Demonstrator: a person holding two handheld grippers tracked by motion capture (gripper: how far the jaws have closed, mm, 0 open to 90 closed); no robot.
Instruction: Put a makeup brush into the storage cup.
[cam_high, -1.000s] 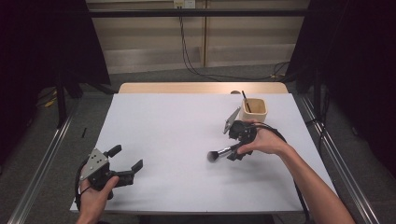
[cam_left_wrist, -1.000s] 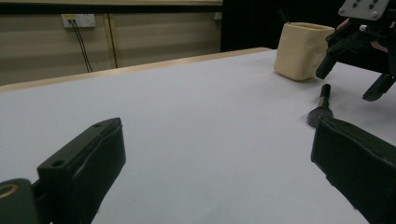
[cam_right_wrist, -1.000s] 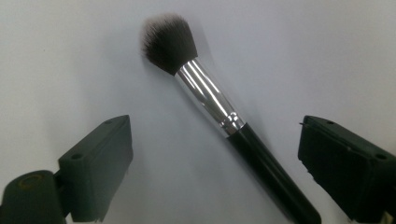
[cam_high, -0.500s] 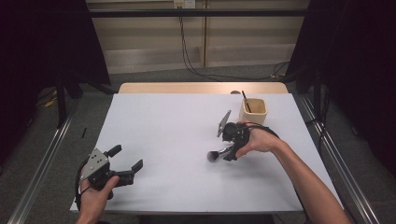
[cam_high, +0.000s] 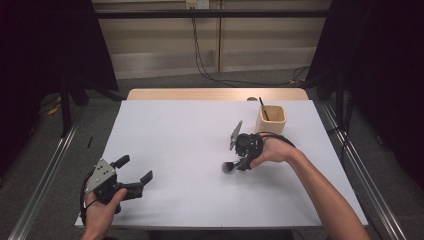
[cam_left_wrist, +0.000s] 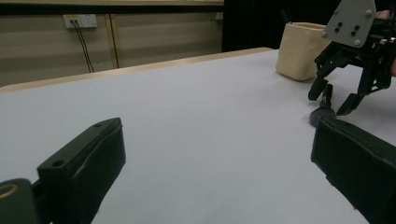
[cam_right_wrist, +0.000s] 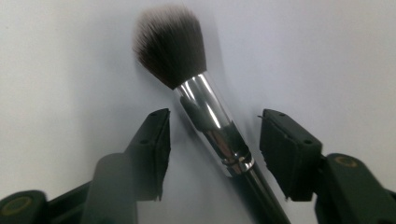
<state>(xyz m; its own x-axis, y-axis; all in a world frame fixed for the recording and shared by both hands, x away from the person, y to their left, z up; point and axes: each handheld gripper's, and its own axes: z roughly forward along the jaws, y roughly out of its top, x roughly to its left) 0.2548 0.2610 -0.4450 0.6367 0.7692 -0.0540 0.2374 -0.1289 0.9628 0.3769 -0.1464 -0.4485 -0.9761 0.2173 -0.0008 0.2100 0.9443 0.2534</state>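
Makeup brush (cam_right_wrist: 205, 112) lies flat on the white table (cam_high: 175, 135), right of centre in the high view, just below and left of the cream holder (cam_high: 271, 120). The holder already has one dark stick-like item standing in it.

My right gripper (cam_high: 239, 162) is down over the brush. In the right gripper view the chrome ferrule sits between my two jaws, a gap of bare table on each side. The jaws have just been closing and stand about half open; the pads do not press the brush yet. Nothing held.

Key relation: in that view the brush's long axis runs from the bristle head at upper centre down to the handle at lower right, so it is canted across my jaw line rather than square to it. The left pad (cam_right_wrist: 152, 151) looks farther from the ferrule than the right. My judgement: closing as I am may roll or swing the brush before it seats; a small wrist turn would square it.

My left gripper (cam_high: 131, 176) rests at the lower left of the high view, jaws wide apart and empty, well apart from the brush. The right hand is clearly the nearer one.
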